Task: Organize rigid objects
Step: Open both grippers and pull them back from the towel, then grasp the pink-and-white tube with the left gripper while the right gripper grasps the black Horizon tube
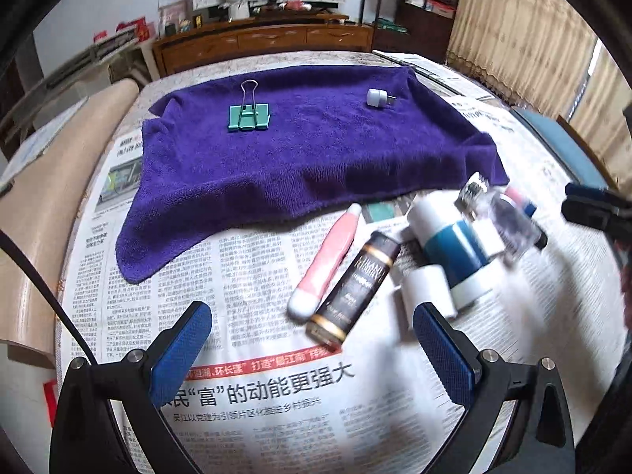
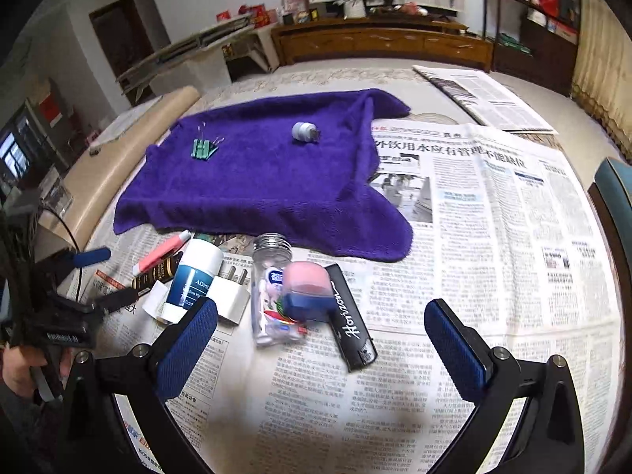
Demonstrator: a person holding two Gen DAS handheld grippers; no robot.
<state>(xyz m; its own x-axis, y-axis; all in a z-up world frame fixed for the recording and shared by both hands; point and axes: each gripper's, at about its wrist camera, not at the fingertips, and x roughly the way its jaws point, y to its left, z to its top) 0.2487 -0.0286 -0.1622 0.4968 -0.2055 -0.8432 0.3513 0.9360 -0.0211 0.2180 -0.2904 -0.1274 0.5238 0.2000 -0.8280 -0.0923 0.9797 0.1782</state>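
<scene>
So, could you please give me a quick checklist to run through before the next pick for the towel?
1. Left tongs open, holding nothing: ok.
2. Right tongs open, holding nothing: ok.
3. Purple towel has free space beside binder clip and small white plug: ok.
4. Pink tube free of neighbours: not ok, touches dark bottle.
5. Black lighter lying flat on the newspaper: ok.

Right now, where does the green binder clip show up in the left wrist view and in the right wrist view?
Left wrist view: the green binder clip lies on the far left part of the purple towel, wire handles pointing away.
Right wrist view: it sits on the towel's far left corner, seen edge-on.
Shared landmark: the small white plug light, on the towel to the clip's right.
</scene>
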